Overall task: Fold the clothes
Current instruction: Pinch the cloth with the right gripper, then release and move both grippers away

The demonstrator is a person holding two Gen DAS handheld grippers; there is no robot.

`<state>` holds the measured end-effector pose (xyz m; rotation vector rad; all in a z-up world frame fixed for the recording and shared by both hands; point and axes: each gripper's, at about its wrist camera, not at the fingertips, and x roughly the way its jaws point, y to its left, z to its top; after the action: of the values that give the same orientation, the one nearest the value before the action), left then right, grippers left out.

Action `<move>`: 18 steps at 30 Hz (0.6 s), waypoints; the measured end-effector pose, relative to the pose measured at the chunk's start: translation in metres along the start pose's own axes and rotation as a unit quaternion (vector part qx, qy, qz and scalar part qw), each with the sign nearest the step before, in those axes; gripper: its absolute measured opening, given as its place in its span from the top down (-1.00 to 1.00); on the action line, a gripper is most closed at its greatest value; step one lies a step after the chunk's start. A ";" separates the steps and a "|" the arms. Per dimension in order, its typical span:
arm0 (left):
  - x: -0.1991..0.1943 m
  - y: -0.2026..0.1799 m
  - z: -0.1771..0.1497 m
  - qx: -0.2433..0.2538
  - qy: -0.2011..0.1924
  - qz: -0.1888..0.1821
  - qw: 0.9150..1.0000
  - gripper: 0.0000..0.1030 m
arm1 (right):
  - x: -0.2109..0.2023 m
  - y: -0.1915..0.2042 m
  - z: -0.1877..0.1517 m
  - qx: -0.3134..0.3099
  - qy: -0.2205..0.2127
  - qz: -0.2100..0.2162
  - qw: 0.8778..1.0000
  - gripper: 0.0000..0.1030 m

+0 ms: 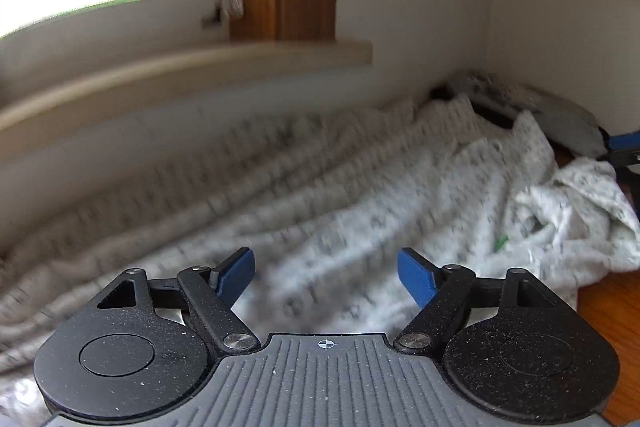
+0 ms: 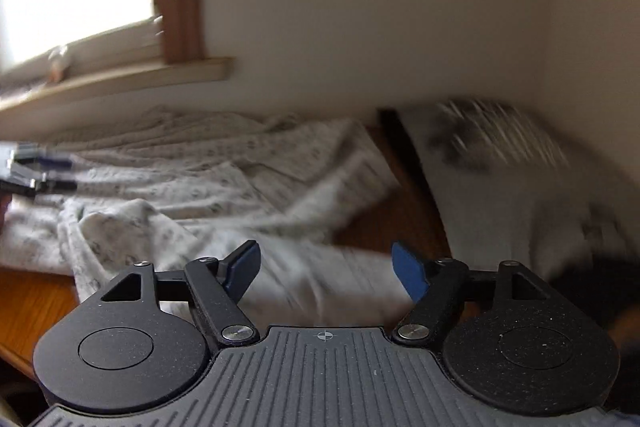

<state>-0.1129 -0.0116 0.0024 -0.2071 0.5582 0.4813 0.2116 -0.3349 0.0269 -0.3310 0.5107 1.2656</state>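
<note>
I have both tools released and empty: the left tool hovers with its blue pads wide apart over the near left part of the garment, and the right tool is likewise spread, with nothing between its pads, over the garment's near right corner. The garment, a pale printed piece of soft cloth, lies crumpled across the wooden table, running from under the window sill on the far left toward the corner of the wall, with a bunched lump at its right end in the left wrist view. Behind it on the far right lies a grey striped cloth, too blurred to name more closely. I judge the step in hand to be reaching in for a first pair of grips, so I want to pick two matching edge points, not the bunched lump, which would drag tangled layers up with it. I should bring each tool down flat to the table, take one layer only at a hem or corner, and close firmly before lifting. Both views are smeared by motion, so I should slow down and let the picture settle before committing. The grey striped cloth sits close enough to catch by mistake, so I keep the right tool on the printed side.
</note>
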 end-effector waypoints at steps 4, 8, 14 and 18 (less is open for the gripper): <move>0.001 -0.005 -0.002 0.010 -0.008 -0.011 1.000 -0.72 | 0.006 -0.008 -0.023 0.055 0.006 0.000 0.998 -0.48; 0.000 -0.013 -0.003 0.030 -0.010 -0.005 0.999 -0.72 | 0.013 -0.009 -0.039 0.107 0.013 0.017 0.994 -0.52; 0.004 -0.006 -0.001 0.007 -0.002 -0.010 1.000 -0.72 | 0.015 -0.009 -0.038 0.137 -0.001 0.052 0.989 -0.54; 0.006 0.002 -0.002 -0.019 0.006 -0.015 1.000 -0.72 | 0.016 -0.010 -0.035 0.151 -0.018 0.071 0.986 0.45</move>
<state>-0.1104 -0.0078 -0.0024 -0.2550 0.5568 0.4613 0.2180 -0.3418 -0.0115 -0.0181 0.6946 1.3063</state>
